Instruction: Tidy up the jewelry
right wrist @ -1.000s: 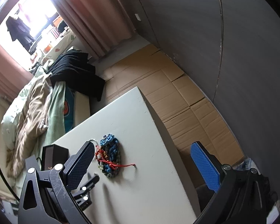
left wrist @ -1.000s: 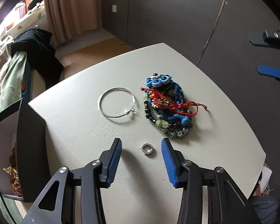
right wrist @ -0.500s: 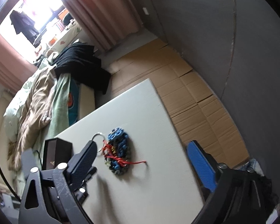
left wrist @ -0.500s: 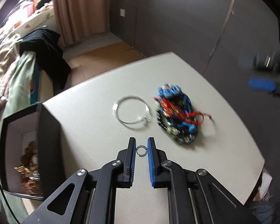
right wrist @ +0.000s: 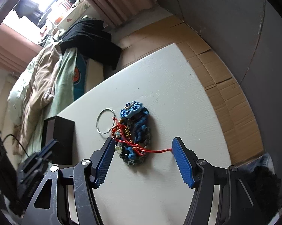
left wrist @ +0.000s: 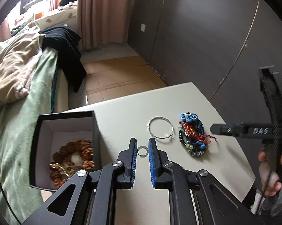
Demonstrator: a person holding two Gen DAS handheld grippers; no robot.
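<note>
My left gripper [left wrist: 142,148] is shut on a small silver ring [left wrist: 142,151] and holds it above the white table [left wrist: 122,116]. A black box [left wrist: 65,146] with gold and amber jewelry inside stands to its left. A thin silver bangle [left wrist: 160,130] and a pile of blue, red and beaded bracelets [left wrist: 192,136] lie ahead on the right. My right gripper [right wrist: 142,150] is open, its fingers on either side of the bracelet pile [right wrist: 134,131], above the near end. The bangle [right wrist: 105,121] lies left of the pile.
The black box [right wrist: 58,140] stands at the table's left edge in the right wrist view. A bed with blankets [left wrist: 19,75] is beyond the table on the left. Cardboard covers the floor [right wrist: 225,93] past the far and right table edges. A dark wall [left wrist: 197,37] is behind.
My left gripper closed on the small ring and lifted it, swinging left so the box came into view. My right gripper moved down over the bracelet pile, still open.
</note>
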